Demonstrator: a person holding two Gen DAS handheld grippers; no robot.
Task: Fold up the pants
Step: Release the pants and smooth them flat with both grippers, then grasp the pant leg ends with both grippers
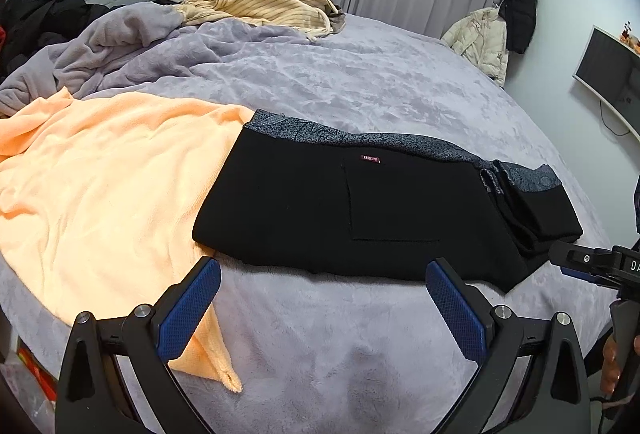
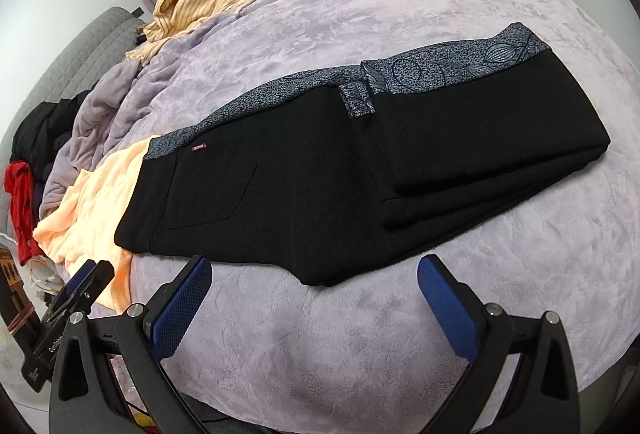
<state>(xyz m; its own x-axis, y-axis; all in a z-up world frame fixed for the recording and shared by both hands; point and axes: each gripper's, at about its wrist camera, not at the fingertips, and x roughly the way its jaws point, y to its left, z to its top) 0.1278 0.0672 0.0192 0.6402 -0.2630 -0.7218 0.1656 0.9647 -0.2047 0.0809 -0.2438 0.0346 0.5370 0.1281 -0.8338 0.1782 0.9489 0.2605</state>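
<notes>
Black pants (image 1: 360, 210) with a grey patterned waistband lie folded on the lilac bed cover (image 1: 360, 82); their left end rests on an orange towel. They also show in the right wrist view (image 2: 320, 170), with the legs folded over at the right. My left gripper (image 1: 324, 270) is open and empty, just short of the pants' near edge. My right gripper (image 2: 314, 272) is open and empty, its fingers just short of the near edge of the pants. The right gripper also shows at the right edge of the left wrist view (image 1: 592, 262).
An orange towel (image 1: 92, 194) is spread at the left of the bed. A yellow striped garment (image 1: 260, 2) and a bunched grey blanket (image 1: 100, 42) lie at the far side. Dark clothes (image 1: 36, 18) are piled at the far left. Coats (image 1: 496, 30) hang by the wall.
</notes>
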